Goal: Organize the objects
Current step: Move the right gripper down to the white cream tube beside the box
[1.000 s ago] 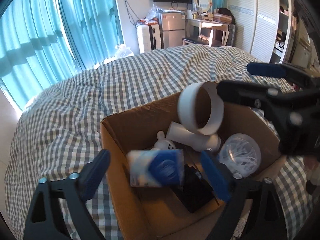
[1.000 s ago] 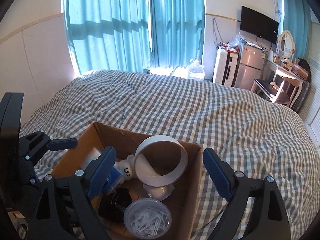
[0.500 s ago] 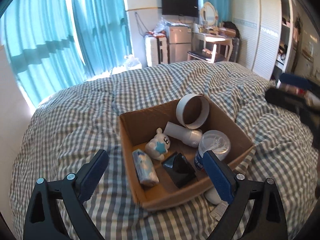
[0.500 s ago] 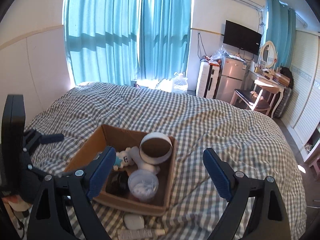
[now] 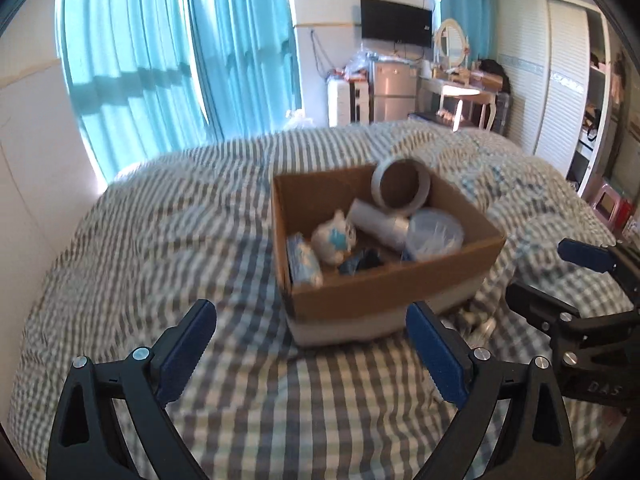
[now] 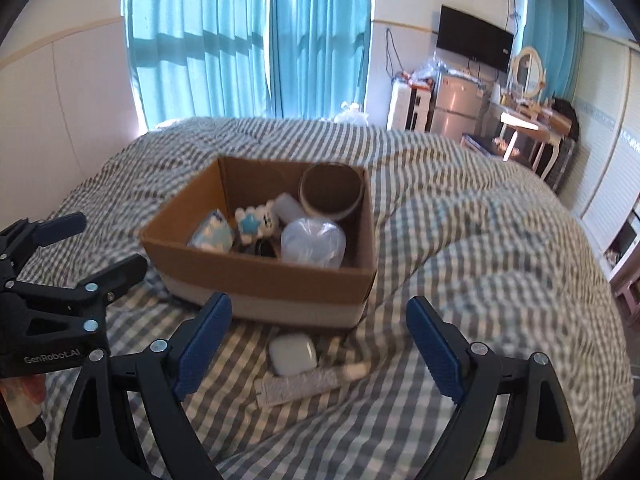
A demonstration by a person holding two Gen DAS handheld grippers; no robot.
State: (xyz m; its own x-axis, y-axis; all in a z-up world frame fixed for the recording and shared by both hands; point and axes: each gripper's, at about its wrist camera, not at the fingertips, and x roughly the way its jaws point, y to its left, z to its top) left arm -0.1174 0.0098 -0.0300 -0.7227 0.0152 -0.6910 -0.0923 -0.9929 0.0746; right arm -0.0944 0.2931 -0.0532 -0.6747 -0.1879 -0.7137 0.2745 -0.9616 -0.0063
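- Checked grey-and-white bedding (image 6: 460, 240) covers the bed that serves as the work surface, soft and rumpled, with teal curtains (image 6: 248, 40) behind; nothing on it sits on firm ground.
- On that bedding stands the cardboard box (image 6: 260, 276), open-topped and already holding a tape roll (image 6: 331, 192), a white bottle (image 5: 380, 222), a small plush toy (image 6: 256, 222), a tissue pack (image 6: 212, 236), a lidded clear tub (image 6: 314, 242) and a dark item I cannot identify.
- Two things lie outside it, just beside its near wall: a white rounded case (image 6: 292, 356) and a flat white tube (image 6: 308, 382). I judge these are what remains to be put away.
- The right gripper (image 6: 318, 344) hangs over them with its jaws spread wide and nothing between them; the left gripper (image 5: 312, 348) is likewise wide apart and empty, facing the box from its other side.
- Risk: the case is smooth and rounded, so a pinch off its middle would likely squirt it out across the cover.
- Risk: the tube lies flat in a fold, and fingers coming down may catch cloth with it and drag the bedding, tipping the box.
- Risk: the box is crowded, and the tape roll leans upright against the far wall; a careless drop could knock it over or bounce back out.
- Risk: both grippers work close together here, so reaching at once invites a collision.
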